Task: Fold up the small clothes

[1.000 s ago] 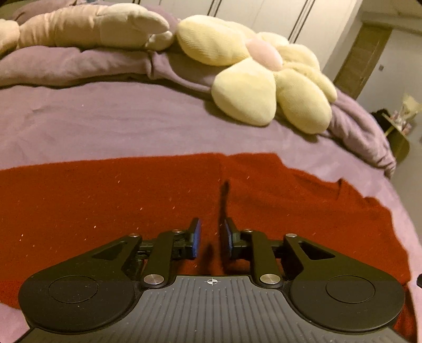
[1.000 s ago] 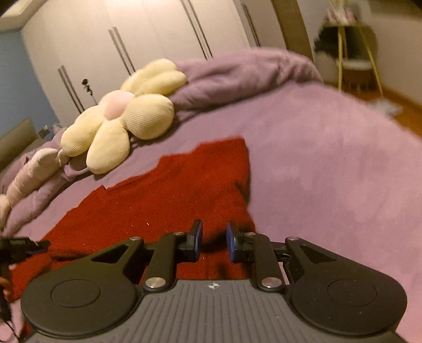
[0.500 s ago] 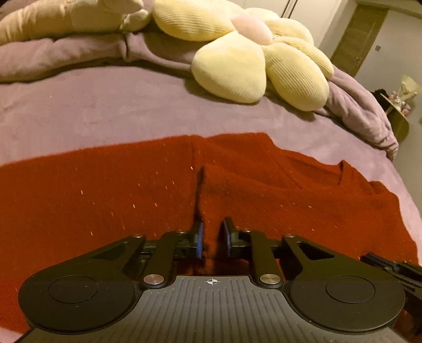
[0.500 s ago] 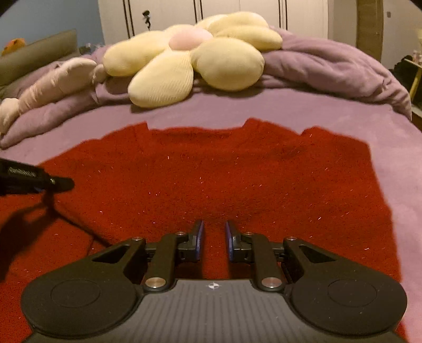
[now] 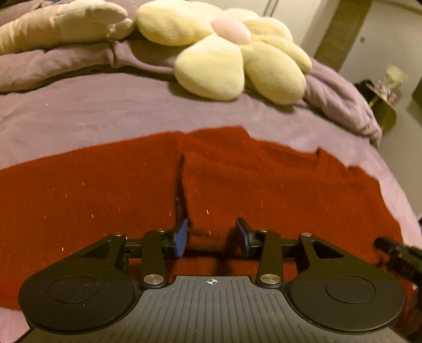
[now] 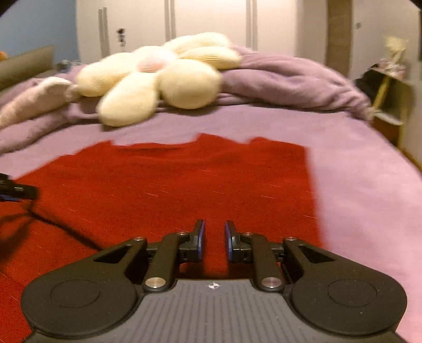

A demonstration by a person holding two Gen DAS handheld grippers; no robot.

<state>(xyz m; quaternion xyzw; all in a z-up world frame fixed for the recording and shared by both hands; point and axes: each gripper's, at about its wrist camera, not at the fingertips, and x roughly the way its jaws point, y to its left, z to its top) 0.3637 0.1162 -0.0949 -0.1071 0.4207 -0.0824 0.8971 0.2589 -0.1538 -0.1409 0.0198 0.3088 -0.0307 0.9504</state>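
A dark red knitted garment point(image 5: 263, 190) lies spread on the purple bed cover point(image 5: 105, 110). A raised crease point(image 5: 181, 184) runs down it toward my left gripper point(image 5: 211, 224). That gripper's jaws are opening, and the cloth lies loose between the blue pads with neither pad pressing on it. My right gripper point(image 6: 215, 224) hovers low over the garment point(image 6: 184, 184) near its right edge. Its jaws are shut to a narrow slit with no cloth visibly pinched. Each gripper's black finger point(image 5: 398, 256) point(image 6: 18, 190) shows at the edge of the other view.
A cream flower-shaped cushion point(image 6: 158, 79) and a beige plush pillow point(image 5: 60, 23) lie on the bunched purple duvet point(image 6: 290, 79) at the head of the bed. A small stand point(image 6: 387, 87) is off the bed's right side. Bare bed cover lies right of the garment.
My left jaws pinched the crease in the cloth, then spread apart and let it go. The right gripper rolled level and slid right across the garment toward its right edge.
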